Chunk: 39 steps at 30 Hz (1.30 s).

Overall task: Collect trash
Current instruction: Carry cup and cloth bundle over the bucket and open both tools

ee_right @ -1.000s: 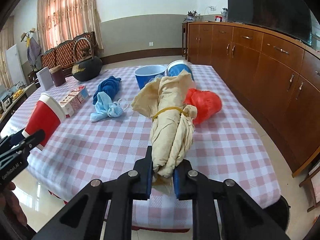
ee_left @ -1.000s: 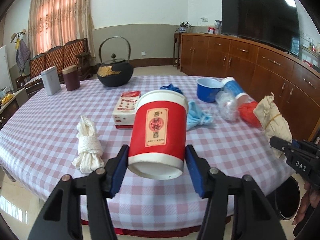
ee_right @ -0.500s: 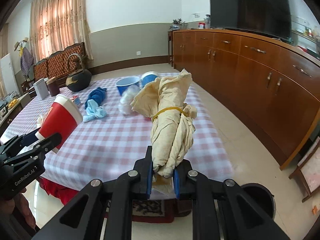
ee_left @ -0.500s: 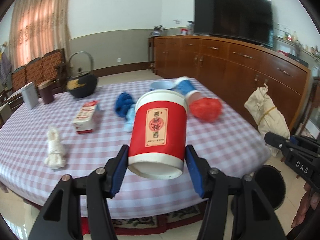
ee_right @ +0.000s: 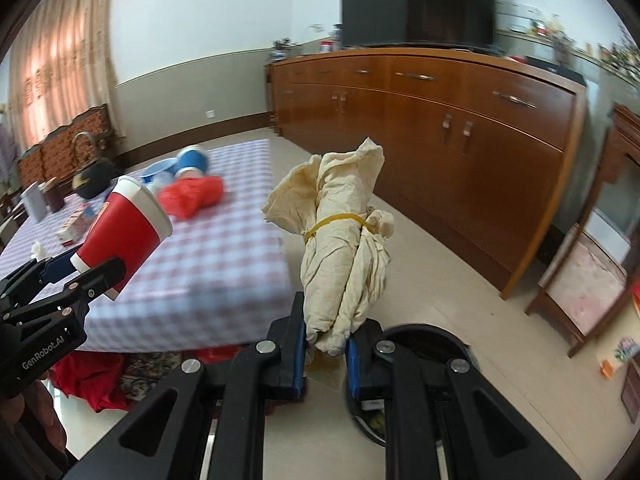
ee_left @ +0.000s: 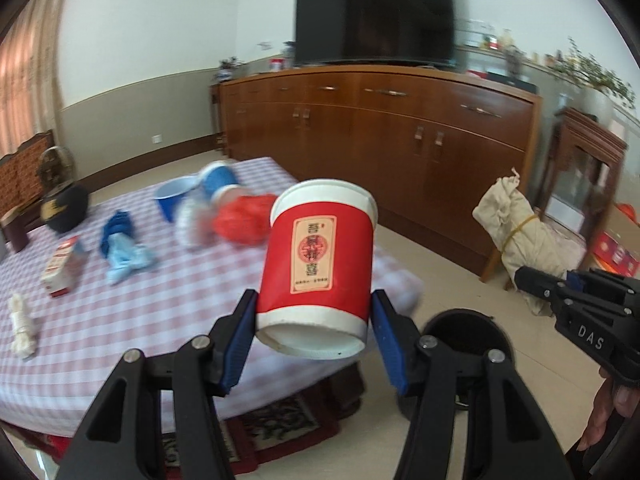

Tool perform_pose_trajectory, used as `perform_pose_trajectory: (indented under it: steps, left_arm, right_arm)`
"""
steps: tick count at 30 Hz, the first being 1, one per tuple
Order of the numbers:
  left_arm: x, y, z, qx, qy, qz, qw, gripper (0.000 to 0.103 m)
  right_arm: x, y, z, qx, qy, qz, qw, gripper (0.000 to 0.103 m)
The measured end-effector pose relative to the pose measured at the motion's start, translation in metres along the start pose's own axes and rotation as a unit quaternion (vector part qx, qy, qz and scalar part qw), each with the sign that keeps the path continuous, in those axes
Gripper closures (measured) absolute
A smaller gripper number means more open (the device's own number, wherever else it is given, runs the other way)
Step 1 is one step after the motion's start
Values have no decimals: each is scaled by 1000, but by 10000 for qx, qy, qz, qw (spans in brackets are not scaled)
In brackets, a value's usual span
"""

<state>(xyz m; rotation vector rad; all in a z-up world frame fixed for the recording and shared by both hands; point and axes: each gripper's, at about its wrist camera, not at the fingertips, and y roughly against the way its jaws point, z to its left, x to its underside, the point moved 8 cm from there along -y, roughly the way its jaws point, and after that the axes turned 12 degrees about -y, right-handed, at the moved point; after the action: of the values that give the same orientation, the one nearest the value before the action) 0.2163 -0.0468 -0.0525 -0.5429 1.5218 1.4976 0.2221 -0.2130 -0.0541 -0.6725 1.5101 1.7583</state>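
Note:
My left gripper is shut on a red paper cup with white rims and a label, held tilted past the table's corner. My right gripper is shut on the lower end of a cream cloth bundle tied with a yellow rubber band. A round black trash bin stands on the floor just beyond the left fingers; in the right wrist view the bin lies right under the bundle. The left wrist view shows the bundle and right gripper at the right. The cup appears at the left of the right wrist view.
The checked table holds a red bag, blue cups, a blue cloth, a small carton, a white cloth roll and a black kettle. A long wooden sideboard lines the wall.
Both grippers swung away from over the table toward its right corner, carrying the cup and the bundle. The black bin on the floor has come into view under them.

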Motion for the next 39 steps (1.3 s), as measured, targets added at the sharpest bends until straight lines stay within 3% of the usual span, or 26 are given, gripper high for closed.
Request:
perform_pose_trajectory:
  steps: [7,14,27,39]
  left_arm:
    - [-10,-10,-68,587,-388,-66,9975,46]
    - [-2,-32,-123,966,-683,107,9929,46]
    - [34,-106,-199,1289,-805,522,9870,46]
    - [69,-160,-225,1523,-887,1168,9774,45]
  right_arm:
    - [11,13,-56,260,-185,2,9995,85]
    - [37,7,-112,474,-325,234,9981,85]
    - [80,-69,-166,127,-229,828,9962,85]
    - [118,-131,-202,-97,154,1518,9882,85]
